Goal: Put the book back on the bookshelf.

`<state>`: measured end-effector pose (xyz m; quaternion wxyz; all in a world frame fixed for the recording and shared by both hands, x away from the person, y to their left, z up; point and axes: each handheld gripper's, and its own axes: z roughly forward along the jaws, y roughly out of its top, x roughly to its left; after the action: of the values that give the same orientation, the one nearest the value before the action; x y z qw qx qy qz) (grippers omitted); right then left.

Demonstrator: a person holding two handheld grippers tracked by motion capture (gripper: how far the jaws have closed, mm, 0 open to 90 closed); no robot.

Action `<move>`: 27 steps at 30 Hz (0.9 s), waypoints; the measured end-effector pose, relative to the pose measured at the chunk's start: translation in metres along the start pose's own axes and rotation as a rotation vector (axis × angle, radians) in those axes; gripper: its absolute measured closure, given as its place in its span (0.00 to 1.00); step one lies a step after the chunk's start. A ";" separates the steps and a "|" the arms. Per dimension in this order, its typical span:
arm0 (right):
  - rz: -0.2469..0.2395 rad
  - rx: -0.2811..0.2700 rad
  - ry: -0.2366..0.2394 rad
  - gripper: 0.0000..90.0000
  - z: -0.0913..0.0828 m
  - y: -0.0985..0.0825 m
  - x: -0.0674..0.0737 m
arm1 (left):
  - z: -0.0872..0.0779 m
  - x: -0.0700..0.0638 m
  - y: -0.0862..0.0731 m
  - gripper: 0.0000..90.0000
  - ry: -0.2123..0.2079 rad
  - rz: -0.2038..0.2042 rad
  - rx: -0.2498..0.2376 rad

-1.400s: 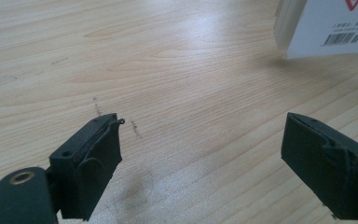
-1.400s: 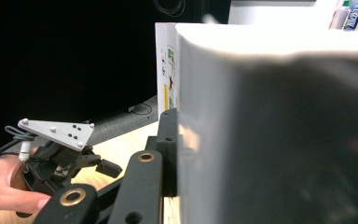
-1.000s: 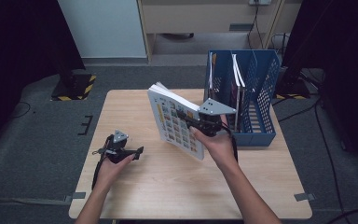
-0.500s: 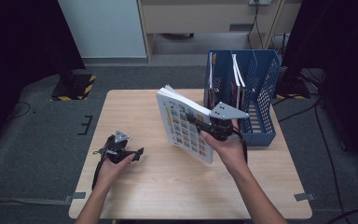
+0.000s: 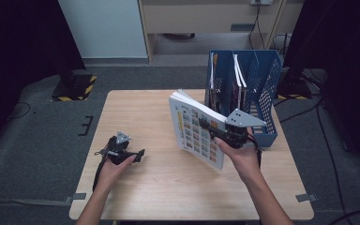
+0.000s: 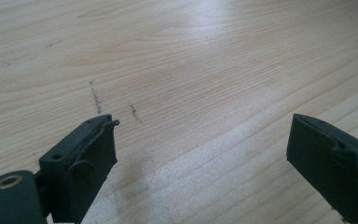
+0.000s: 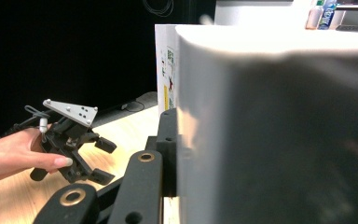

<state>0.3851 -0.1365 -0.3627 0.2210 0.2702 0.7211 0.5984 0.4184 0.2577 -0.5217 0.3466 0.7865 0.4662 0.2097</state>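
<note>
A: Item one, book [image 5: 197, 133]?
B: Thick, white, with a grid of small coloured pictures on the cover. Held upright and tilted over the right half of the table [image 5: 159, 197], clear of the surface at its top, lower corner near the wood. Just left of the rack [image 5: 267, 93].

A: What holds it?
B: Right gripper [image 5: 215, 131], jaws clamped on the book across its thickness. In the right gripper view the left jaw presses flat on the book's side [image 7: 270, 140], and the page block stands close before the camera. Grey plate on top, hand behind it.

A: Item two, rack?
B: Blue mesh file rack, several upright slots, at the far right corner of the table. Some slots hold thin papers or folders; the nearest right slot looks open. Book and rack stand near each other, whether touching I cannot tell.

A: Item three, left gripper [image 5: 138, 153]?
B: Resting low on the table's left half, in the left hand. Jaws apart, nothing between them; the left gripper view has bare wood grain with a few dark scuffs between the two black jaws [image 6: 200, 154]. Also seen from the right gripper view [image 7: 100, 161], jaws spread, fingers wrapped on the handle.

A: Surroundings?
B: Grey floor, dark screens to both sides, pale cabinet behind.
</note>
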 end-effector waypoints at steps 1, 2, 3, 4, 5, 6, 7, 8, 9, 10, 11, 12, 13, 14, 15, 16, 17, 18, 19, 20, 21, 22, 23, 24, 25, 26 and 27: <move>-0.002 -0.002 -0.002 0.82 -0.002 -0.001 -0.001 | 0.000 0.000 0.000 0.08 0.000 0.000 0.001; 0.000 0.000 -0.004 0.82 -0.003 -0.001 -0.001 | 0.000 0.000 0.000 0.08 0.001 0.001 0.003; -0.001 0.003 -0.007 0.82 -0.007 -0.002 -0.001 | 0.000 0.000 0.000 0.08 0.001 0.002 0.004; -0.001 0.003 -0.008 0.82 -0.008 -0.002 -0.002 | 0.000 0.000 0.000 0.08 0.001 0.005 0.006; 0.000 0.000 -0.012 0.82 -0.010 -0.003 -0.002 | 0.000 0.000 0.000 0.08 0.001 0.005 0.006; 0.000 0.000 -0.012 0.82 -0.012 -0.003 -0.003 | 0.000 0.000 0.000 0.08 0.002 0.006 0.005; 0.002 0.001 -0.015 0.82 -0.014 -0.004 -0.003 | 0.001 0.000 0.000 0.08 0.002 0.007 0.005; 0.005 0.000 -0.017 0.82 -0.015 -0.004 -0.004 | 0.001 0.000 0.000 0.08 0.003 0.007 0.006; 0.003 -0.001 -0.020 0.82 -0.017 -0.004 -0.004 | 0.001 0.000 0.000 0.08 0.004 0.008 0.007; 0.007 -0.003 -0.023 0.82 -0.019 -0.004 -0.005 | 0.001 0.000 -0.001 0.08 0.004 0.010 0.008; 0.005 -0.004 -0.024 0.82 -0.021 -0.004 -0.005 | 0.001 0.000 -0.001 0.08 0.005 0.010 0.009; 0.002 -0.008 -0.026 0.82 -0.022 -0.004 -0.006 | 0.001 0.000 -0.001 0.08 0.005 0.011 0.010; 0.007 -0.009 -0.026 0.82 -0.023 -0.004 -0.006 | 0.001 0.000 -0.001 0.08 0.005 0.011 0.011; 0.005 -0.011 -0.029 0.82 -0.025 -0.003 -0.006 | 0.001 0.000 -0.001 0.08 0.006 0.012 0.011; 0.006 -0.010 -0.029 0.82 -0.027 -0.003 -0.007 | 0.001 0.000 -0.001 0.08 0.006 0.013 0.011; 0.008 -0.011 -0.031 0.82 -0.029 -0.003 -0.007 | 0.001 0.000 -0.001 0.08 0.006 0.013 0.012; 0.006 -0.012 -0.034 0.82 -0.030 -0.003 -0.008 | 0.001 0.000 -0.001 0.08 0.006 0.014 0.012; 0.008 -0.014 -0.035 0.82 -0.031 -0.003 -0.009 | 0.001 0.000 -0.001 0.08 0.006 0.015 0.013; 0.011 -0.015 -0.038 0.82 -0.033 -0.003 -0.009 | 0.001 0.000 -0.001 0.08 0.006 0.016 0.013; 0.010 -0.016 -0.041 0.82 -0.034 -0.003 -0.010 | 0.001 0.000 -0.001 0.08 0.006 0.016 0.013; 0.008 -0.017 -0.044 0.82 -0.035 -0.003 -0.011 | 0.001 -0.001 -0.001 0.08 0.006 0.016 0.013; 0.010 -0.018 -0.043 0.82 -0.036 -0.003 -0.011 | 0.001 -0.001 -0.001 0.08 0.007 0.017 0.013; 0.012 -0.018 -0.046 0.82 -0.037 -0.003 -0.012 | 0.001 0.000 -0.001 0.08 0.007 0.017 0.013; 0.011 -0.019 -0.048 0.82 -0.038 -0.004 -0.013 | 0.001 0.000 -0.001 0.08 0.007 0.017 0.014; 0.014 -0.019 -0.051 0.82 -0.040 -0.004 -0.014 | 0.001 0.000 -0.001 0.08 0.007 0.018 0.014; 0.012 -0.019 -0.051 0.82 -0.041 -0.004 -0.014 | 0.001 0.000 -0.001 0.08 0.007 0.018 0.015; 0.019 -0.020 -0.055 0.82 -0.042 -0.004 -0.015 | 0.001 0.000 -0.001 0.08 0.007 0.018 0.014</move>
<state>0.3690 -0.1784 -0.3591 0.2380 0.2911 0.7061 0.6001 0.4185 0.2571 -0.5232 0.3374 0.7922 0.4620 0.2123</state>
